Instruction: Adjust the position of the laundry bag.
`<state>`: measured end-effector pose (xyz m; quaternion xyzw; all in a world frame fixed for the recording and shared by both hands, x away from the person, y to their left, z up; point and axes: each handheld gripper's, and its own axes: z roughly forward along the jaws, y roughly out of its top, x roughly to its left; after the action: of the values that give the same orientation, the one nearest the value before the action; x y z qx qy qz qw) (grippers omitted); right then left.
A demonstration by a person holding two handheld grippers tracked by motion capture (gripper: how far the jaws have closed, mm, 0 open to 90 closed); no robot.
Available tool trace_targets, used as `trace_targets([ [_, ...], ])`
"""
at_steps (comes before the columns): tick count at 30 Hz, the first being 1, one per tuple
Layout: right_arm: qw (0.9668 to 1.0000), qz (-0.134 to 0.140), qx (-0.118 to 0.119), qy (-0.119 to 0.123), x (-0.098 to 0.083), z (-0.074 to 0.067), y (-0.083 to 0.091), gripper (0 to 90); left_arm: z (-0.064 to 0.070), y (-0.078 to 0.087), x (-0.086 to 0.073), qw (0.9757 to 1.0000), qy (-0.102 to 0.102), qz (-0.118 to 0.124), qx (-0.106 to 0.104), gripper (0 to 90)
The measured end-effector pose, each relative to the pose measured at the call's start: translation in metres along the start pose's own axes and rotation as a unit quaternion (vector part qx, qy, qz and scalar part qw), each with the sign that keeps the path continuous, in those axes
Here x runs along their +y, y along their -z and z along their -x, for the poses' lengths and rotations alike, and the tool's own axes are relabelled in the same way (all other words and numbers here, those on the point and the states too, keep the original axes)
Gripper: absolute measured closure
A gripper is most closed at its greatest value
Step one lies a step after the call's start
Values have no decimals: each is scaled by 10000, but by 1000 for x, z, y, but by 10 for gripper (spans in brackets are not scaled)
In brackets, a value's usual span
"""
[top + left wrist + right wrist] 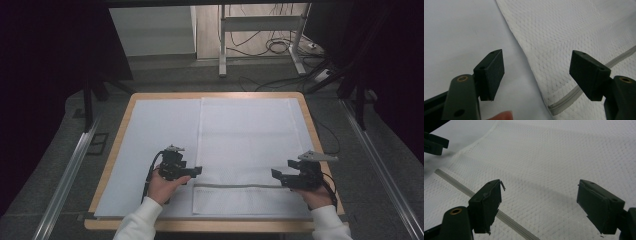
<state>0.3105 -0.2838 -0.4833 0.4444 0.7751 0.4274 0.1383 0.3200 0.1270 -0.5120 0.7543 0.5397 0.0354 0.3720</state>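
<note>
Room: dim, grey floor, cables and a metal stand at 12 o'clock beyond the counter [116, 145].
Counter: wood-edged top, covered by a pale sheet; largest bare area lies toward 9 o'clock.
Cloth: white mesh bag [247, 135], laid flat from centre toward 3 o'clock, reaching from the far edge to the near edge.
Zipper: grey zipper [235, 186] runs across the bag near 6 o'clock; its closed end shows in the left gripper view [554, 108], and it crosses the right gripper view as a diagonal band [511, 221].
Left gripper: left gripper [196, 171] sits at the bag's 9 o'clock edge, just above the zipper end; fingers [491, 72] apart, nothing between them.
Right gripper: right gripper [276, 174] hovers at the bag's 3 o'clock side near the zipper line; fingers [486, 205] apart, mesh below, not clamped.
Step (judged): approach to the near corners, ahead of a grasp for folding or lifting.
Next move (judged): lower both sets of fingers to the side edges near the zipper, pinch one fabric layer each, evenly.
</note>
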Motion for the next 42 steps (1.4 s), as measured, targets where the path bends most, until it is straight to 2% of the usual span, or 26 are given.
trace_targets([
  [5, 10000, -22, 4, 13, 0, -1, -2, 193, 2, -5, -1, 10000, -10, -31, -48, 301],
  [7, 10000, -20, -1, 53, 0, -1, -2, 193, 2, -7, -2, 10000, -10, -35, -63, 341],
  [13, 10000, 1, -29, 53, 0, 0, 0, 193, 2, -10, -2, 9998, 53, -111, -138, 356],
  [18, 10000, -11, -54, 45, 0, 0, 0, 193, 3, -14, -4, 9993, 104, -202, -313, 369],
  [31, 9999, -4, -77, 88, 0, -1, -1, 193, 5, -20, -5, 9992, 124, -180, -348, 416],
  [32, 9999, -6, -71, 94, 0, -1, -1, 193, 6, -21, -6, 9990, 111, -185, -387, 459],
  [34, 9999, -3, -75, 112, 0, -1, -2, 193, 8, -23, -6, 9987, 97, -193, -470, 488],
  [35, 9999, -18, -77, 109, 0, -2, -2, 193, 11, -24, -6, 9991, -8, -193, -387, 507],
  [42, 9999, 5, -72, 111, 2, -3, -2, 193, 12, -29, -6, 9995, -53, -87, -294, 705],
])
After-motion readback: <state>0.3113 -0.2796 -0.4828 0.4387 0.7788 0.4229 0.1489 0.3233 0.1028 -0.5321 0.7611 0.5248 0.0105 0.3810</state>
